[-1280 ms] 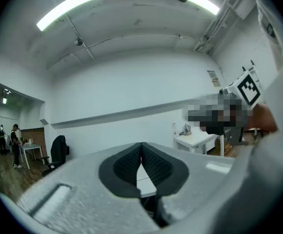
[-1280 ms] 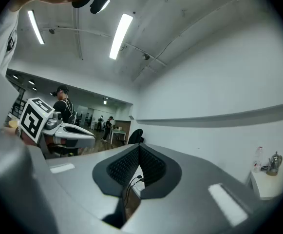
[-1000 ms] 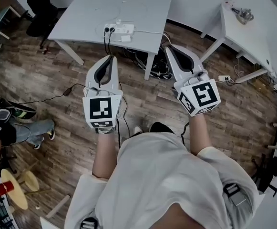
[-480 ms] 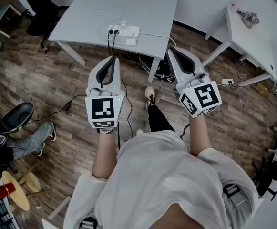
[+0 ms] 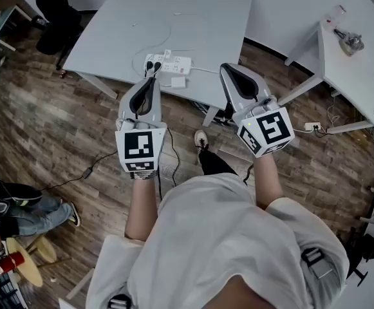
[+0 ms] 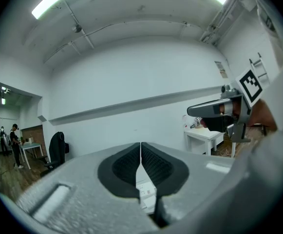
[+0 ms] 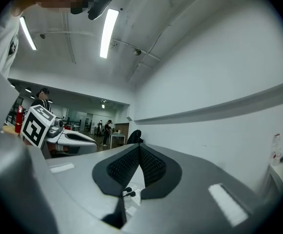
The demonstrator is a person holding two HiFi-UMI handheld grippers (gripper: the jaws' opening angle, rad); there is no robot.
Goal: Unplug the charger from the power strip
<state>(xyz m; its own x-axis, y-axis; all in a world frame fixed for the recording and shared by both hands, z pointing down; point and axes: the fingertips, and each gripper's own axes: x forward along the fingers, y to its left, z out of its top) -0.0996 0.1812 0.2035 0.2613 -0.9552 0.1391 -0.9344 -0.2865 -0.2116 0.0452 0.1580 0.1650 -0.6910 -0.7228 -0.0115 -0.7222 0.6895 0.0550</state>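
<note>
Almost at the pale grey rectangular table, both pairs of jaws pressed together and empty.
Just ahead of the left gripper and right gripper, between their tips: long white plastic power strip, small white charger block just beside its near edge.

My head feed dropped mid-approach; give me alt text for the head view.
The left gripper and right gripper are both shut and empty, held out toward a grey table whose near edge carries a white power strip with black plugs in it. The person stands on a wood floor; a white table is at right.
</note>
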